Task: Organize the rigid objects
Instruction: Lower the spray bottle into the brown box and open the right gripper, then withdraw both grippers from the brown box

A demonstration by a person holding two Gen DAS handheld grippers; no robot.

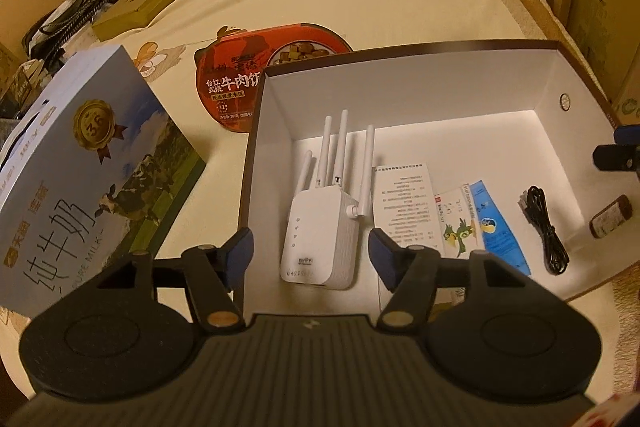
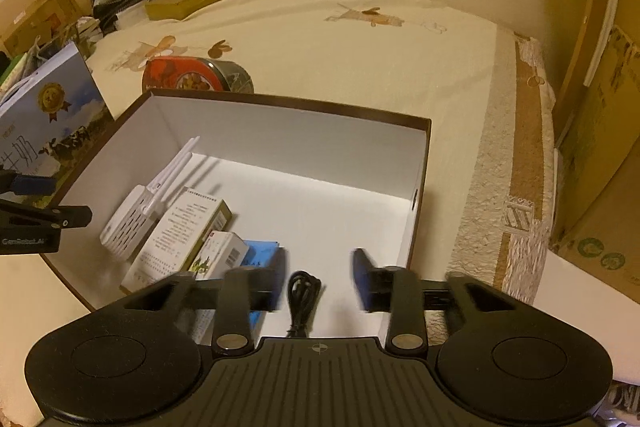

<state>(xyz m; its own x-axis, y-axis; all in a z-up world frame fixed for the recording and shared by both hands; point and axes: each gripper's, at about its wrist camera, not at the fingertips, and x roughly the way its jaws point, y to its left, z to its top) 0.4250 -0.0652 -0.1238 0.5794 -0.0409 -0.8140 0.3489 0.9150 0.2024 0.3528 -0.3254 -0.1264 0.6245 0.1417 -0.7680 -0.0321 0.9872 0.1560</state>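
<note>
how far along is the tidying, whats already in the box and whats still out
Done: wifi extender, leaflet, small cartons and black cable lie in the open box. In hand: nothing; left gripper and right gripper stand open. Left: milk carton and red bowl outside.

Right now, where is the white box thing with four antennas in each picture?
Left wrist view: the white antenna box lies flat in the open cardboard box, centre of the picture, between the left tool's fingers, antennas pointing away.
Right wrist view: it lies at the left of the box, seen from the side.
Shared landmark: the printed paper sheet beside it.
</note>
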